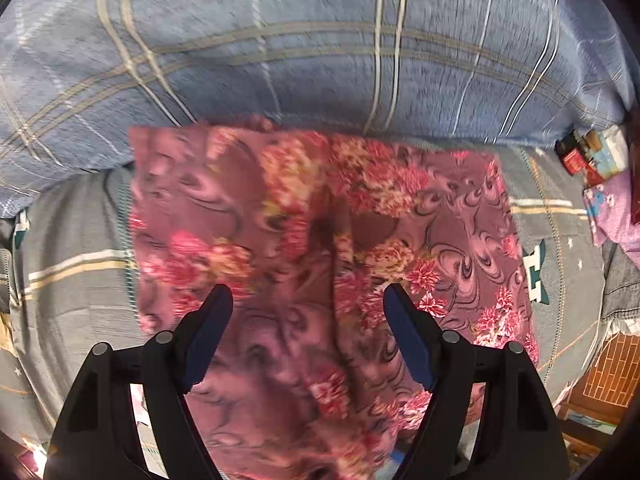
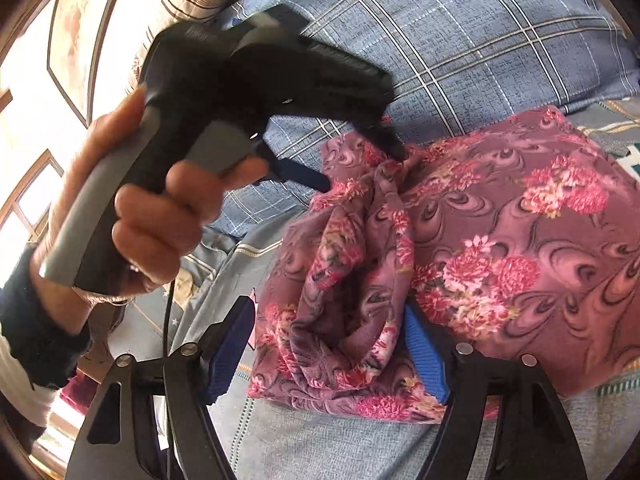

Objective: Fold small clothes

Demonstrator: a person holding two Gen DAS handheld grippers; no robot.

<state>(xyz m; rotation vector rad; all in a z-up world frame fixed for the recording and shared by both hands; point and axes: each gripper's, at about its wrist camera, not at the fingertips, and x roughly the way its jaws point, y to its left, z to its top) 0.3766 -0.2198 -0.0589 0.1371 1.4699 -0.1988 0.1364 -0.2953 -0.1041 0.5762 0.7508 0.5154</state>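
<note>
A mauve garment with pink flower print (image 1: 320, 220) lies on the grey bed sheet (image 1: 76, 280), its far edge against a blue plaid pillow. My left gripper (image 1: 308, 300) is open above the cloth with nothing between its fingers. In the right wrist view the same garment (image 2: 500, 240) has a bunched fold (image 2: 352, 272) at its left end. My right gripper (image 2: 328, 320) is open, its fingers on either side of that fold. The left gripper (image 2: 368, 156), held by a hand (image 2: 152, 216), shows there open, its tips at the garment's far corner.
The blue plaid pillow (image 1: 320, 40) lies along the far side. Small boxes and a purple cloth (image 1: 612, 208) sit at the right edge of the bed. A wooden piece of furniture (image 1: 608, 376) stands beside the bed. A window (image 2: 28, 200) is at the left.
</note>
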